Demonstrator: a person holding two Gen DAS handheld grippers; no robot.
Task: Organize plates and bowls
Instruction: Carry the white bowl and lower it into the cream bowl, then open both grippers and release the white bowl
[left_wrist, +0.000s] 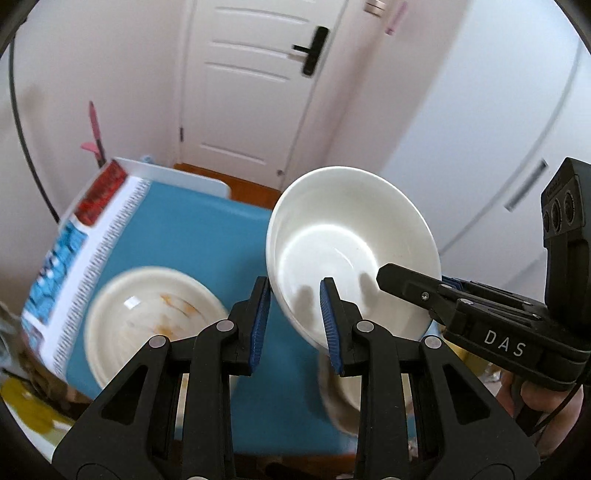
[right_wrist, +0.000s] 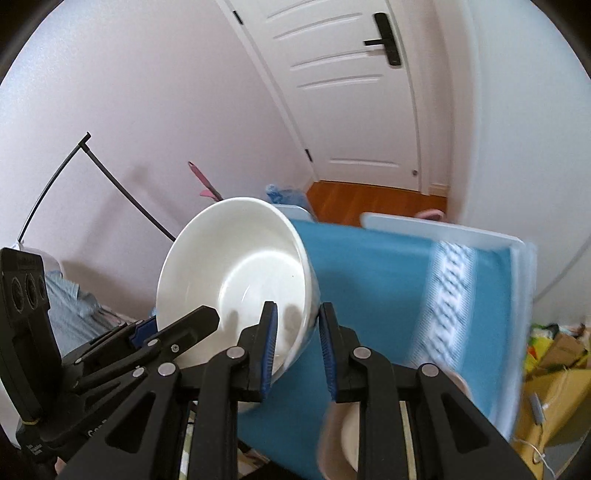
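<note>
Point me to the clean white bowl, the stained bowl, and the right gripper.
clean white bowl (left_wrist: 343, 240): left wrist view, inner wall above the base.
stained bowl (left_wrist: 155, 306): left wrist view, inner floor near the orange smears.
right gripper (right_wrist: 297, 347): right wrist view, midway between the fingertips, straddling the white bowl's rim.

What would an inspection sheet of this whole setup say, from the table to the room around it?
Surface: blue mat over a white table, with a printed sheet along one edge.
Job's things: clean white bowl held tilted in the air; stained bowl resting on the mat; another dish low down, mostly hidden.
Clutter: yellow and cardboard items on the floor; bluish cloth.
Grippers: left gripper and right gripper each straddle the white bowl's rim on opposite sides.
Cables: thin dark line against the wall; white cord by the floor clutter.
Surroundings: white door with a black handle, wooden floor beyond.
</note>
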